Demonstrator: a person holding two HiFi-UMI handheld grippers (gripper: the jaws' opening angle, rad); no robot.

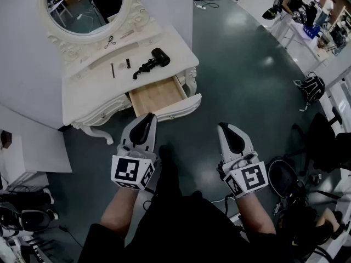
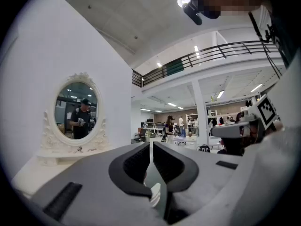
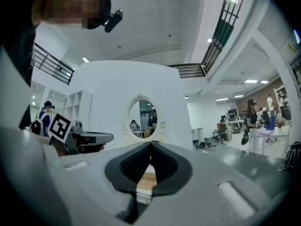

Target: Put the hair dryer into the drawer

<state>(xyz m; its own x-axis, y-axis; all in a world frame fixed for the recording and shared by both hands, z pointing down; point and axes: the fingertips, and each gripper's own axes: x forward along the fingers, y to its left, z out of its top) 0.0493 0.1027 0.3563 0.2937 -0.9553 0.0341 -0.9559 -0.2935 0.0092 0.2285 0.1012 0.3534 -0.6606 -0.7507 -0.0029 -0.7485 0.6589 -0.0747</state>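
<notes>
A black hair dryer (image 1: 154, 61) lies with its cord on the white dressing table (image 1: 93, 89) at the far left. Below it the wooden drawer (image 1: 159, 96) stands pulled out with nothing visible inside. My left gripper (image 1: 147, 118) and right gripper (image 1: 221, 127) hover side by side over the floor, well short of the table, both shut with nothing between their jaws. In the left gripper view the left gripper (image 2: 151, 146) points level toward the oval mirror (image 2: 76, 109). The right gripper (image 3: 150, 146) faces the same mirror (image 3: 142, 118), with the drawer (image 3: 146, 179) showing below its tips.
Small dark items (image 1: 128, 63) lie on the tabletop near the dryer. A backpack (image 1: 311, 87) sits on the dark floor at right. Chairs and cables (image 1: 296, 190) crowd the lower right, shelving and gear (image 1: 22, 212) the lower left. People stand at distant desks (image 1: 299, 4).
</notes>
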